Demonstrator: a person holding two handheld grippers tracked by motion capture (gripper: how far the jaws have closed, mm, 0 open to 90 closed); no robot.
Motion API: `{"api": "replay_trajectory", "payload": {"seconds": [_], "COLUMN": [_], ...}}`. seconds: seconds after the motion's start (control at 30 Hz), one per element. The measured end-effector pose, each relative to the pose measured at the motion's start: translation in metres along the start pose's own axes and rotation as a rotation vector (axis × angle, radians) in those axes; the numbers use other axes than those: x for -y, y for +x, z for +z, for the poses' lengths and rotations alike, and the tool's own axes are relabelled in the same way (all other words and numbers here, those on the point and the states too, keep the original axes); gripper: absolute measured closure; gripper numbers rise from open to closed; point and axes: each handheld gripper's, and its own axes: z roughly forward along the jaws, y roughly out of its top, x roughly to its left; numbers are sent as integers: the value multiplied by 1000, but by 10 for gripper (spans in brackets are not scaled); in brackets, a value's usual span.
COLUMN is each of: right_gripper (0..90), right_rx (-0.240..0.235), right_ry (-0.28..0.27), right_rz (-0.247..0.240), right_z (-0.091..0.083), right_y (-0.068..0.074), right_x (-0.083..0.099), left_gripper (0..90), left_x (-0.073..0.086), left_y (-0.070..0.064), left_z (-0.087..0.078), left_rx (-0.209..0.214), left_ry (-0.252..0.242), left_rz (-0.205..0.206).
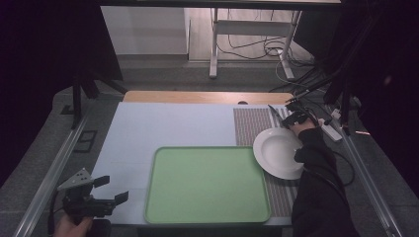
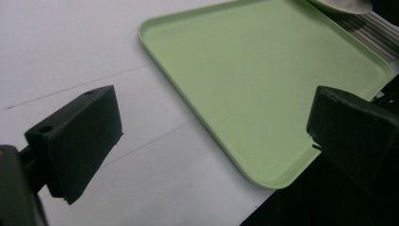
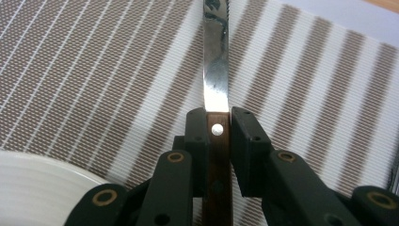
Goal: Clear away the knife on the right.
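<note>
Jaws on my left gripper [image 1: 109,189] stand wide apart with nothing between them, hovering off the near left corner of the table [image 1: 163,123], just outside the near left corner of the green tray [image 1: 207,185]. I keep that hand parked there; it has no part in this step, and in the left gripper view the tray [image 2: 263,84] lies bare, so it is free to receive whatever I bring.

Moving right, the white plate [image 1: 277,152] rests on the striped placemat [image 1: 252,123], overlapping the tray's far right corner. Beyond it, near the table's far right edge, my right gripper [image 1: 292,118] is clamped on the steak knife [image 3: 217,84]. In the right gripper view the pads pinch the brown riveted handle just behind the blade, which points away over the placemat [image 3: 94,70], with the plate rim [image 3: 33,179] at lower left.

I judge I am either lifting the knife or laying it beside the plate. To do it well I hold the squeeze firm, since the handle is narrow and could pivot, keep the blade level and parallel to the stripes, and travel low so the tip clears the plate's rim.
</note>
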Motion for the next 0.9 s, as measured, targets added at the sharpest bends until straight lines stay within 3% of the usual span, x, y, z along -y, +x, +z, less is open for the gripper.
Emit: {"api": "replay_trajectory", "payload": {"seconds": [0.17, 0.57, 0.9], "right_gripper": [778, 778, 778], "right_rx": [10, 11, -14], "right_ry": [-11, -51, -80], "right_rz": [35, 89, 68], "right_z": [-10, -34, -57], "right_y": [-16, -33, -28], "right_x": [10, 20, 24], "left_gripper": [36, 36, 37], "left_x": [0, 0, -1], "left_y": [0, 0, 0], "left_z": [0, 0, 0], "left_rx": [0, 0, -1], "left_ry": [0, 2, 2], "left_rz": [1, 2, 0]}}
